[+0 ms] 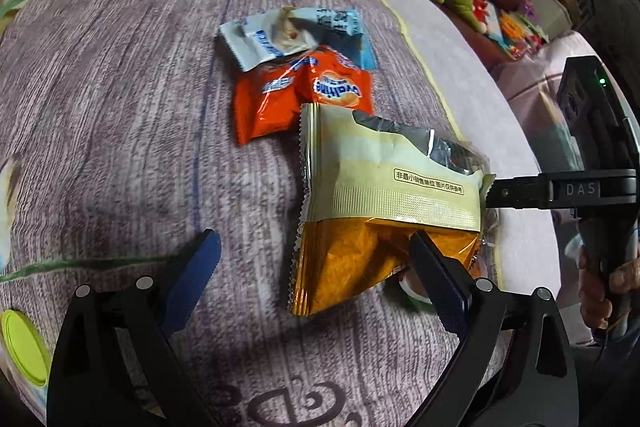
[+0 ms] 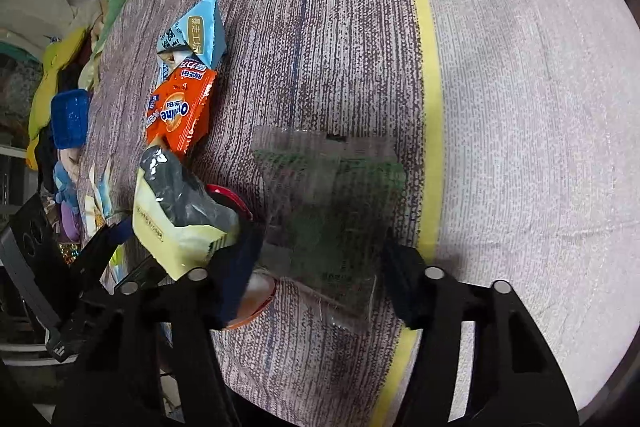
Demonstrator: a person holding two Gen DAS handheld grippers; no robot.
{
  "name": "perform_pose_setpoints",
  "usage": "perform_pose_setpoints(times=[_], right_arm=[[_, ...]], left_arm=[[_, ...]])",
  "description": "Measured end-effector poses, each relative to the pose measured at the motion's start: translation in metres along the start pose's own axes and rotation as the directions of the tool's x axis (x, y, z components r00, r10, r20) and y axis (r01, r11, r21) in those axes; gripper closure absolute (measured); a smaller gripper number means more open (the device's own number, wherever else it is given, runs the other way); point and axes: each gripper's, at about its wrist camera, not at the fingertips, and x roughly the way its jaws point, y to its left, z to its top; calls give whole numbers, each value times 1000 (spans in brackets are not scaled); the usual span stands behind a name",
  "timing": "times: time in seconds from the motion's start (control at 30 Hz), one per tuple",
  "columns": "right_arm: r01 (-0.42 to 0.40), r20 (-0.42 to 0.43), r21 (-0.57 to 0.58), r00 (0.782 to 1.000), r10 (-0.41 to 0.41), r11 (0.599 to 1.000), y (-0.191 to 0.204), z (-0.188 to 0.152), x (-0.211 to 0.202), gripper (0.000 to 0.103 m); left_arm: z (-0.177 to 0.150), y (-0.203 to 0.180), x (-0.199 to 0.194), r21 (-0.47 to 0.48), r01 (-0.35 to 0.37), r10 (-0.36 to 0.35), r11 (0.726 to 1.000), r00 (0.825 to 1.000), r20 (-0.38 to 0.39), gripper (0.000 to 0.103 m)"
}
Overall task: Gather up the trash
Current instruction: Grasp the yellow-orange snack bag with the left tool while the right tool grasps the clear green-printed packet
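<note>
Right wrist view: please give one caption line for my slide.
Right gripper straddles a clear green-printed plastic wrapper on the purple-grey striped cloth, beside a torn yellow snack bag.

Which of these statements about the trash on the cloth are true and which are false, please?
1. The orange wrapper lies between the light blue wrapper and the cream-and-gold wrapper. True.
2. The left hand-held gripper is shut tight. False: its jaws stand wide apart.
3. A see-through green-tinted wrapper lies between the fingers of the right hand-held gripper. True.
4. The stripe across the cloth is red. False: it is yellow.
</note>
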Motion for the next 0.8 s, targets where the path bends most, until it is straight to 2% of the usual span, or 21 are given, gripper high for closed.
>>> perform_pose_setpoints(times=[0.13,0.2,0.27,0.33,0.4,0.53,0.8], right_arm=[[3,24,-3,1000,-3,1000,-7,-2,-9,49],[3,34,4,999,-3,1000,-11,-1,-13,49],[2,47,15,999,-3,1000,-17,-1,-17,49],[-4,58,25,998,3,1000,-24,-1,-22,49],[-2,73,34,997,-1,999,-30,0,-28,52],[6,126,65,992,-14,998,-49,1,-47,52],[5,201,118,979,-29,993,-88,-3,-79,53]], left_arm=[[0,-9,3,14,23,-23,1000,1000,-1,11],[1,-18,5,35,33,-33,999,999,-4,21],[1,-26,6,56,45,-44,997,999,-5,39],[2,-36,8,73,63,-62,995,998,-14,51],[4,-44,12,88,53,-51,995,999,-18,67],[9,-55,22,67,58,-55,996,998,-40,72],[23,-72,19,13,41,-41,999,999,-10,75]])
